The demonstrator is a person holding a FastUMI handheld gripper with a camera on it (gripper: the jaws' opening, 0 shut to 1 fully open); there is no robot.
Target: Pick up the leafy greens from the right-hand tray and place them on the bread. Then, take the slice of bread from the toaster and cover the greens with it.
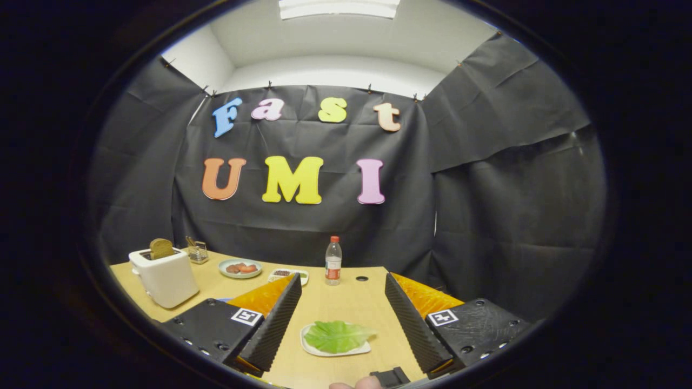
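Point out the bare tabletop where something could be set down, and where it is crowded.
Bare wood lies between the open fingers, from the leafy greens on their small tray up to the bottle. Crowded: the far left, with toaster, rack, plate and another tray.

Gripper [341,289] fingers spread wide, empty; green leafy lettuce [336,336] on small white tray [351,351] between them; white toaster [165,278] holding brown bread slice [161,248] beyond.

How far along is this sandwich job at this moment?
Nothing looks done. The green lettuce leaf lies on its small white tray, between the open jaws of the gripper. The brown bread slice stands in the white toaster. Both placements remain.
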